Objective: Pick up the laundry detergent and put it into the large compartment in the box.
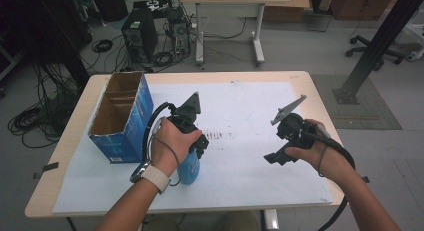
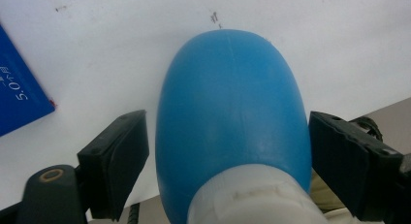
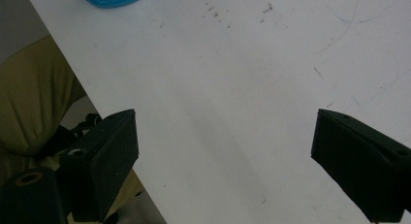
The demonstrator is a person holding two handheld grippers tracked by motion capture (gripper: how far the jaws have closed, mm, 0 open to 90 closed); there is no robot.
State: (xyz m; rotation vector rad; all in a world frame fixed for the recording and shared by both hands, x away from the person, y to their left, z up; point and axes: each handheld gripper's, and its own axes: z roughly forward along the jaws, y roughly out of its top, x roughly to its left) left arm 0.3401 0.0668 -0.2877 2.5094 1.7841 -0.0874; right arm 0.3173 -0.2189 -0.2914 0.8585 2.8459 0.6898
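1. Left gripper (image 2: 228,161) straddles the blue bottle (image 2: 232,122) near the bench (image 1: 300,78) front edge, jaws not visibly clamped
2. Right gripper (image 3: 223,151) hangs apart, holding nothing
3. Goal unstated; open cardboard box (image 1: 122,116) waits just beside

My left gripper (image 1: 192,141) and right gripper (image 1: 280,153) are both matte black, each topped by a grey three-cornered plate and trailing a thick black cable. Up close, the left's blocky jaws have squared faces, with a brass-ringed hole in the housing beside one. I wear a watch (image 1: 150,175) with a pale strap on my left wrist; my forearms are bare of sleeves.
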